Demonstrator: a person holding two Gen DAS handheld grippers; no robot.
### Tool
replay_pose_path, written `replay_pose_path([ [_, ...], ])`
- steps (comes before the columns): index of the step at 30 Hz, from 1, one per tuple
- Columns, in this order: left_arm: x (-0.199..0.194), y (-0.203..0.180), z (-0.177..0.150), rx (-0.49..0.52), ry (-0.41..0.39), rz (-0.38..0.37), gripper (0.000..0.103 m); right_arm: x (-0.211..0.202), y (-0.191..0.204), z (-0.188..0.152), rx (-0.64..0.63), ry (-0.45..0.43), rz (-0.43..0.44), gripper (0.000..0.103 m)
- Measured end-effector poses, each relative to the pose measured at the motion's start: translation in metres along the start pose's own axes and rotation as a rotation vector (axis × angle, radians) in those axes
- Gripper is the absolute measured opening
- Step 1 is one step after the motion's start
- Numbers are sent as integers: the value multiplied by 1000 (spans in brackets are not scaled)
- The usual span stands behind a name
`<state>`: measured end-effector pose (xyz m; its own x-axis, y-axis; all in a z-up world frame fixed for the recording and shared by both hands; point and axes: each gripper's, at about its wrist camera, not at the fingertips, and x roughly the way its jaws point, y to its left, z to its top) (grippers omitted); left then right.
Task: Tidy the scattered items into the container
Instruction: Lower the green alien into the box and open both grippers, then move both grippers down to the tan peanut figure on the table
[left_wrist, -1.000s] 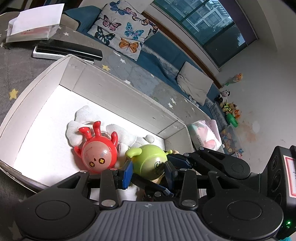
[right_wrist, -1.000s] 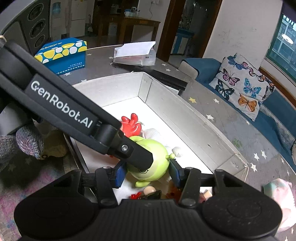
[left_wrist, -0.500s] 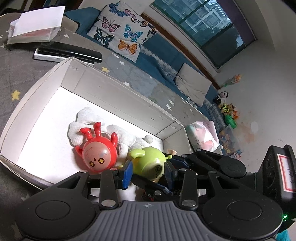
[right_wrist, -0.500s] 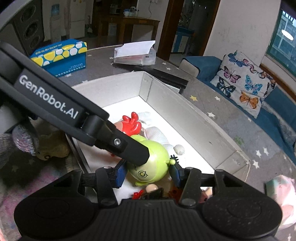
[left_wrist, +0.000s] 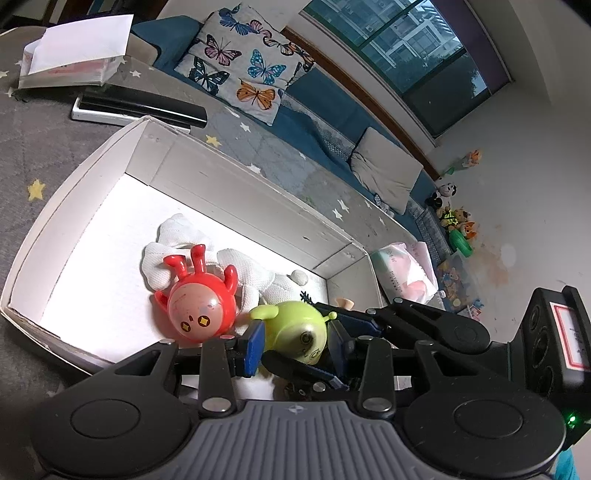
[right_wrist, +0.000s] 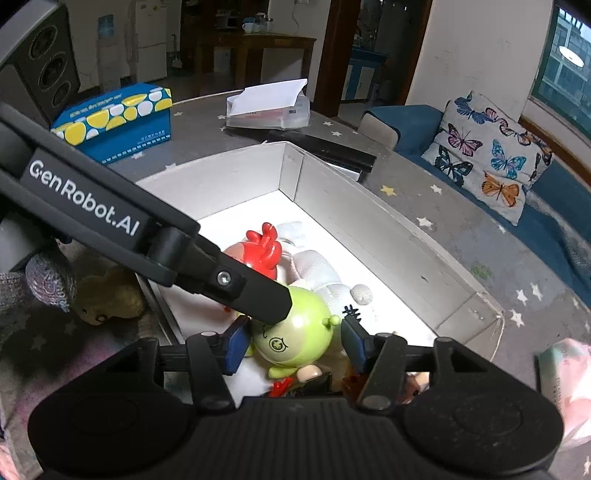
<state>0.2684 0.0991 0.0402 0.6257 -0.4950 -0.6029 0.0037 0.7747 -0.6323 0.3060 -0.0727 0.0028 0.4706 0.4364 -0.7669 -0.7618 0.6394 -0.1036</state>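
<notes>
left wrist view: one white cardboard box (left_wrist: 236, 192) sits on a grey star-patterned counter (left_wrist: 33, 147). inside it lie one red round toy (left_wrist: 201, 301), one green round toy (left_wrist: 299, 328) and one white cloth toy (left_wrist: 177, 240), with some small bits near the closest corner that are too hidden to count. two grippers meet at the green toy. the left gripper (left_wrist: 293, 341) has its two blue-padded fingers (left_wrist: 253, 341) spread, one on each side of the green toy; whether they press on it cannot be told.

right wrist view: the right gripper (right_wrist: 291, 341) also has the green toy (right_wrist: 295, 332) between its fingers (right_wrist: 236, 341). its fingers are opening, and a gap shows on the right side, so they are not pinching the toy. a black finger of the left gripper (right_wrist: 258, 291) rests across the toy's top. outside the box are one blue tissue box (right_wrist: 114, 122) and one yellowish stuffed toy (right_wrist: 107, 295) on the counter.
</notes>
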Motion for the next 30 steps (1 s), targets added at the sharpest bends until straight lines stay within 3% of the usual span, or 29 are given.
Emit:
replay_pose_path([
  [19,-33,-1,-7,34,-45,36,40,-14,7,-7,49,-48,-27,60],
  [30,-79,7,-26,58,-115,86,40,-56,27,-14,65,-175,-29,60],
])
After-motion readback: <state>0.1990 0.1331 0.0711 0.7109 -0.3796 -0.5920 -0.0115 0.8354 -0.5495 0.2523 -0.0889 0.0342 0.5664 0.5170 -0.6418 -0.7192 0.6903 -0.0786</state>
